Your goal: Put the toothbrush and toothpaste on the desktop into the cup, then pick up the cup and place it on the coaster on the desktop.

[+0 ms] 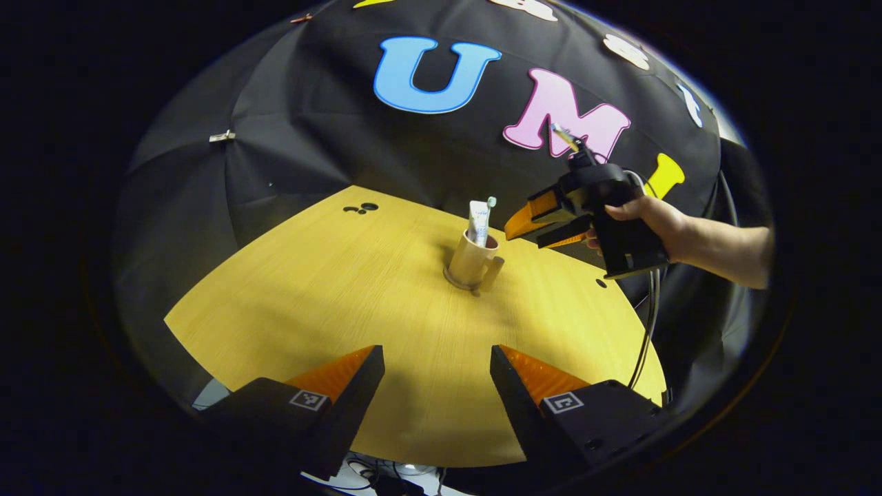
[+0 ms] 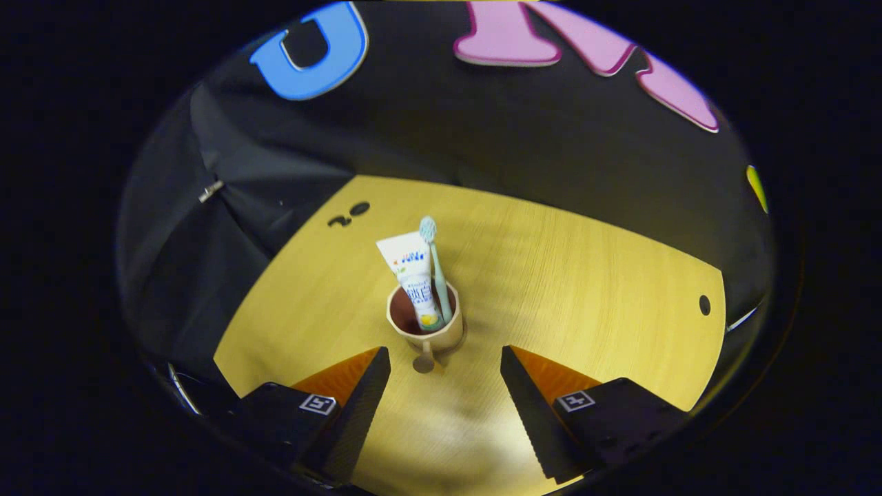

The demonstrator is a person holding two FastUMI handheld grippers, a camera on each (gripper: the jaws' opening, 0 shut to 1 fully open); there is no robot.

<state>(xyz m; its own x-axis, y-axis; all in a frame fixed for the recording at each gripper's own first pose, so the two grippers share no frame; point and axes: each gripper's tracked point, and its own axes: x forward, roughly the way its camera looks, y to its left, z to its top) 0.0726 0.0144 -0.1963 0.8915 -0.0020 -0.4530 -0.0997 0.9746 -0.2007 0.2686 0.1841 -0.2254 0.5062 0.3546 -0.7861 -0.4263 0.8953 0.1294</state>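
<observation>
Right gripper view – toothpaste [image 2: 412,275] label unreadable, in cup [image 2: 422,329].

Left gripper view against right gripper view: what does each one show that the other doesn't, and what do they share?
The left gripper view alone shows the right gripper from outside, held in a hand just right of the cup, plus the coaster rim under the cup. The right gripper view alone looks down into the cup's dark inside, with its handle pointing toward the camera. Both show the toothpaste and toothbrush standing in the cup on the wooden desktop, and an open, empty left gripper.
</observation>
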